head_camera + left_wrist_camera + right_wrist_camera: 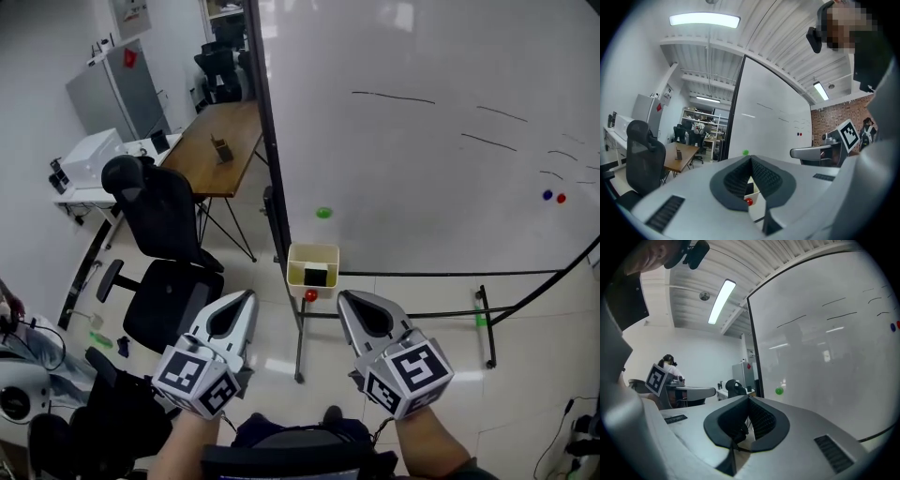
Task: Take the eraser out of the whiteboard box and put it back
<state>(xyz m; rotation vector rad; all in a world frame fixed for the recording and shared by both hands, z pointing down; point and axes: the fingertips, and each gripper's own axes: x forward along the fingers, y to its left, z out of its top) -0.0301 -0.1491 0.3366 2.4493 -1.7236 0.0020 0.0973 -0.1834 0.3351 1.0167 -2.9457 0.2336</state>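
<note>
**Approach stage: eraser not yet taken out, both grippers empty.**

The left hand-held gripper (250,294) and the right hand-held gripper (343,297) are held level, side by side, well short of the whiteboard (422,141). Each has its jaws closed together with nothing between them. The eraser (316,275) sits as a dark block inside the yellow whiteboard box (312,250), mounted low on the board just above a red magnet (310,295). In my judgement, one gripper must next open its jaws, advance to the box and grip the eraser squarely before lifting it clear of the rim.
</note>
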